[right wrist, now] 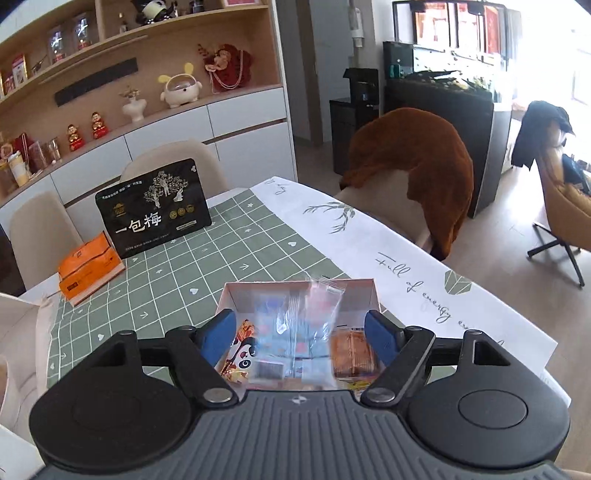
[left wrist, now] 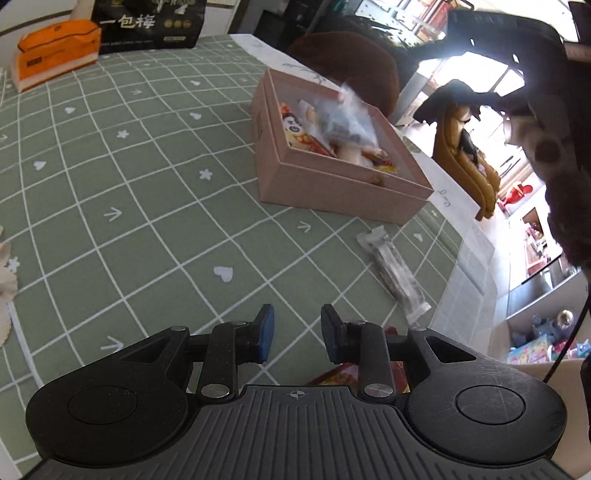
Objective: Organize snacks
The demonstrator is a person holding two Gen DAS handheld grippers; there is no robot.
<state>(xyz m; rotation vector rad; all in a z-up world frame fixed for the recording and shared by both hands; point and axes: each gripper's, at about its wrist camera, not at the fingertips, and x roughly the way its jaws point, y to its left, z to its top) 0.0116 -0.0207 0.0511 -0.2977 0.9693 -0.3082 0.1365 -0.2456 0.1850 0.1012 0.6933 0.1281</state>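
Note:
A pink box (left wrist: pixel 332 184) with several snack packets inside sits on the green checked tablecloth (left wrist: pixel 147 184). A clear blurred packet (left wrist: pixel 349 118) is in the air just above the box. It shows blurred between my right fingers in the right wrist view (right wrist: pixel 306 332). My right gripper (right wrist: pixel 301 338) is open, right above the box (right wrist: pixel 236 291), touching nothing. My left gripper (left wrist: pixel 297 332) is open and empty, low over the cloth, nearer than the box. A long clear-wrapped dark snack bar (left wrist: pixel 395 273) lies on the cloth to its right.
An orange tissue pack (left wrist: pixel 55 51) and a black plum bag (left wrist: pixel 147 26) stand at the table's far end. A red packet (left wrist: pixel 340 376) lies under my left gripper. A chair with a brown cover (right wrist: pixel 413 166) stands beside the table. The table edge (left wrist: pixel 476 236) is on the right.

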